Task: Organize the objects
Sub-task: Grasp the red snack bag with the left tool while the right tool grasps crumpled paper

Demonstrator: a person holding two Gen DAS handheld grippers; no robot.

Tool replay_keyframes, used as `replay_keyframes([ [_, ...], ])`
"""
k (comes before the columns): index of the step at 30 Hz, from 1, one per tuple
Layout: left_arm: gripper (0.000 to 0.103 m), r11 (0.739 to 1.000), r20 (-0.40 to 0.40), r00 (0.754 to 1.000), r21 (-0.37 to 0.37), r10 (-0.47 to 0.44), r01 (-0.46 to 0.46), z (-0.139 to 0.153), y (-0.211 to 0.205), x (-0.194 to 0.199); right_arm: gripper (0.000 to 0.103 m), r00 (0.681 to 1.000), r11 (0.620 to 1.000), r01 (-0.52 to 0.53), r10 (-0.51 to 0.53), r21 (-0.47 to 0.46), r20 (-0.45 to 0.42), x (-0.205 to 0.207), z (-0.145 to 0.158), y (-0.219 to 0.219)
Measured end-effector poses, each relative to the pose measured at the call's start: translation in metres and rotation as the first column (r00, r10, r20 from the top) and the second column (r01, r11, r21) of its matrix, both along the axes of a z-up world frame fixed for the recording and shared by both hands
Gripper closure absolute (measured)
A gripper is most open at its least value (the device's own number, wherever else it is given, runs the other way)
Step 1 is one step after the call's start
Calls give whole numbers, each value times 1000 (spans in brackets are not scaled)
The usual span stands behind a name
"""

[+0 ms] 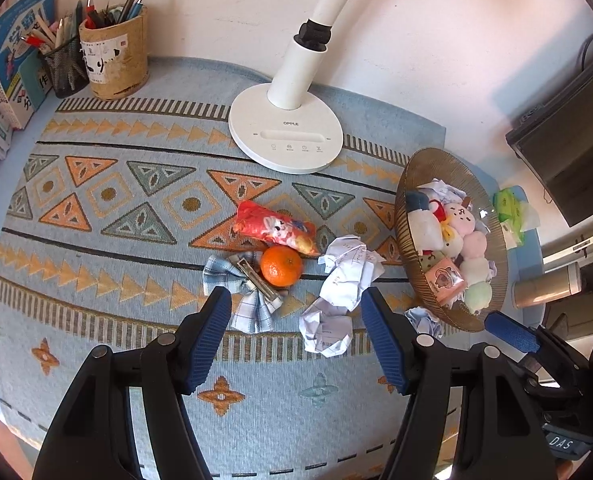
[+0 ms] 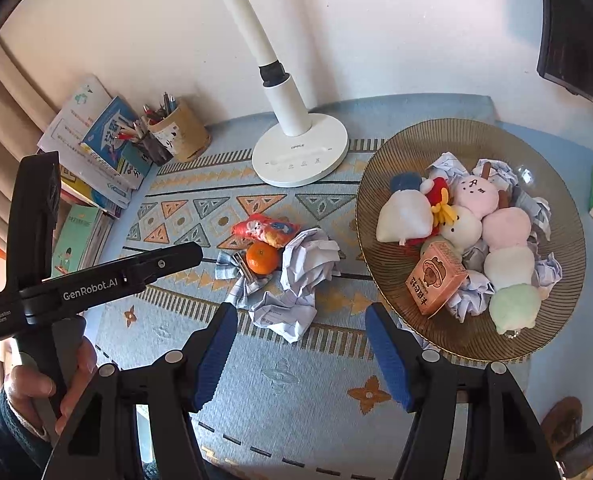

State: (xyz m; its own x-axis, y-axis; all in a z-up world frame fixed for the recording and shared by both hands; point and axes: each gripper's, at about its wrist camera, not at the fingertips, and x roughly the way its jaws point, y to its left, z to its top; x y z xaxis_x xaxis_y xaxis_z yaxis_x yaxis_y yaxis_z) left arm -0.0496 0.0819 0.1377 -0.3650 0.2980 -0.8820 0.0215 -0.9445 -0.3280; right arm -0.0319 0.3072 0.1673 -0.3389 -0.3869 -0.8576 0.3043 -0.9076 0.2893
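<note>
Tabletop point(image 1: 96, 360) under a patterned blue mat; loose clutter sits mid-mat, ahead of both tools. Big ribbed bowl point(image 2: 396, 248) on the right already holds plush toys, a small carton and paper wads, so it is likely the drop spot. White lamp base point(image 1: 286, 134) stands behind the clutter, well apart and not blocking. Crumpled paper point(image 1: 338, 292), two wads touching, lies just ahead of the left tool point(image 1: 296, 328), toward its right finger, long axis running away from the camera. Left tool spread, nothing between its fingers. Right tool point(image 2: 300, 344) also spread and empty, with the paper ahead-left of it and the bowl rim just beside its right finger. Left is probably nearer the paper. Red snack packet point(image 1: 274, 228), checked bow clip point(image 1: 242, 286) and orange point(image 1: 281, 266) are crowded left of the paper, the orange near enough to get nudged.
</note>
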Motion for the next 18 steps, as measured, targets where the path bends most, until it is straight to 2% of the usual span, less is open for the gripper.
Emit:
replay_keyframes([
  [4, 37, 999, 3, 1000, -33, -1, 1, 1, -1, 2, 38, 1000, 1000, 18, -18, 3, -12, -1, -1, 11],
  [7, 37, 998, 0, 1000, -59, 24, -24, 1, -15, 4, 38, 999, 998, 52, -52, -31, 13, -8, -7, 30],
  [11, 37, 999, 35, 999, -22, 32, -32, -9, -41, 3, 38, 998, 997, 52, -50, -60, 40, -12, -16, 35],
  [14, 37, 999, 99, 995, 36, -25, 21, -27, -47, -6, 38, 994, 994, 39, -28, -105, 102, -14, -30, 19],
  [18, 37, 996, 126, 989, 42, -79, 74, -45, -39, -25, 38, 977, 988, 60, -29, -144, 210, -18, -59, -5],
])
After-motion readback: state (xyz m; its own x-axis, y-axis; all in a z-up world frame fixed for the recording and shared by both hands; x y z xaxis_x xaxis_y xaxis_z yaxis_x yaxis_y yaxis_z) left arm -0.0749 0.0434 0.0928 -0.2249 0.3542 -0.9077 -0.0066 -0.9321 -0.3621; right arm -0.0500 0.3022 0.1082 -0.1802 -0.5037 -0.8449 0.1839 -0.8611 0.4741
